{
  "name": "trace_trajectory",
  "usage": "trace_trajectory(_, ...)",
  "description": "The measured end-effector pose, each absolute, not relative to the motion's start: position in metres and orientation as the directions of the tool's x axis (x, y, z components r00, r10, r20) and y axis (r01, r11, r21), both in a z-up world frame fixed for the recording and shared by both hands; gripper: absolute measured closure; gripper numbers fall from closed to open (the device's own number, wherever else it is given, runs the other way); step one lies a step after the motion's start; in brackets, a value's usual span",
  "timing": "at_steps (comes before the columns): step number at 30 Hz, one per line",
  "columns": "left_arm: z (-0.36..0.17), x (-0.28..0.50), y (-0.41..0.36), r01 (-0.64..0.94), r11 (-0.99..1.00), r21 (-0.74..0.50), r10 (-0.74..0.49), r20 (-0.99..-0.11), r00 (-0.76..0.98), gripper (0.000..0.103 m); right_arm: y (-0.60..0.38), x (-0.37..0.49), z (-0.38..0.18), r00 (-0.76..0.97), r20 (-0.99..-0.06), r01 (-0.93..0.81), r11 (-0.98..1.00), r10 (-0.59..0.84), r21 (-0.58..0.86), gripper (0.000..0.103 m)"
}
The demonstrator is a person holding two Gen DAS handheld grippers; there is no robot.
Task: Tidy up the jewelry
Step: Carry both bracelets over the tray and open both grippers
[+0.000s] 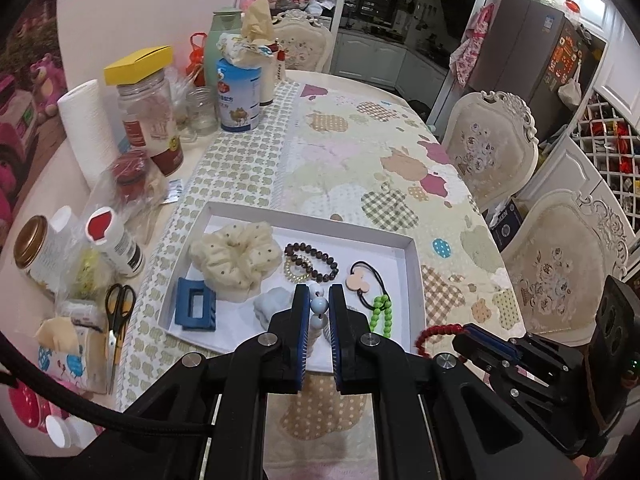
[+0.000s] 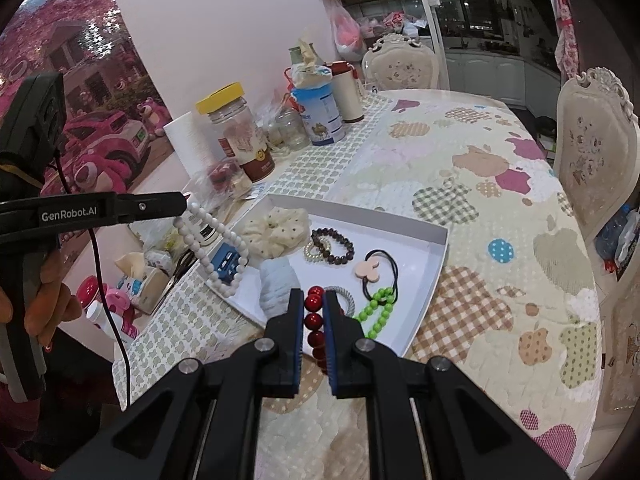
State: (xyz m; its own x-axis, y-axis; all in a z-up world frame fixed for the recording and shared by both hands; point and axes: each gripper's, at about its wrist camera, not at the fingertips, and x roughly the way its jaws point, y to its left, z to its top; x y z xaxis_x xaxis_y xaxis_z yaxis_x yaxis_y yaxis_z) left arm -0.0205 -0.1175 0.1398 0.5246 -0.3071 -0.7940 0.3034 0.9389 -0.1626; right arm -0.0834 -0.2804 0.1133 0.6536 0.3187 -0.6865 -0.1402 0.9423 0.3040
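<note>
The left claw (image 1: 319,304) pinches a white bead bracelet (image 2: 212,252), which dangles in a loop above the near-left edge of the white tray (image 2: 434,280). The right claw (image 2: 313,312) pinches a red bead bracelet (image 2: 315,320) over the tray's near edge. Inside the tray, just beyond the claws, lie a pale blue scrunchie (image 2: 278,284) and a green bead string (image 2: 376,312). Farther into the tray sit a dark brown bead bracelet (image 2: 334,246) overlapping a small pearl ring of beads (image 2: 312,254), a black hair tie with a pink mouse-shaped charm (image 2: 370,270), a cream dotted scrunchie (image 1: 236,258) and a blue hair clip (image 1: 196,310). The tray rests on the patchwork-covered desk (image 2: 480,208). Left of the tray lie black-handled scissors (image 1: 116,312).
</note>
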Motion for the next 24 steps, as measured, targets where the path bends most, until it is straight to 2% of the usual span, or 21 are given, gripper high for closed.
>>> trace_trajectory(16, 0.117, 0.028, -0.183, 0.413, 0.895, -0.171, -0.361, -0.822, 0.441, 0.103, -0.304, -0.021, 0.076, 0.634, -0.722, -0.019, 0.939, 0.277, 0.343, 0.094)
trace_trajectory(21, 0.097, 0.047, -0.197, 0.440, 0.870, -0.224, -0.408, -0.828, 0.384, 0.103, -0.318, 0.000, 0.067, 0.632, -0.734, 0.031, 0.938, 0.249, 0.344, 0.094)
trace_trajectory(24, 0.075, 0.060, -0.193, 0.423, 0.876, -0.234, -0.396, -0.848, 0.351, 0.103, -0.327, 0.014, 0.061, 0.631, -0.743, 0.070, 0.939, 0.221, 0.338, 0.094)
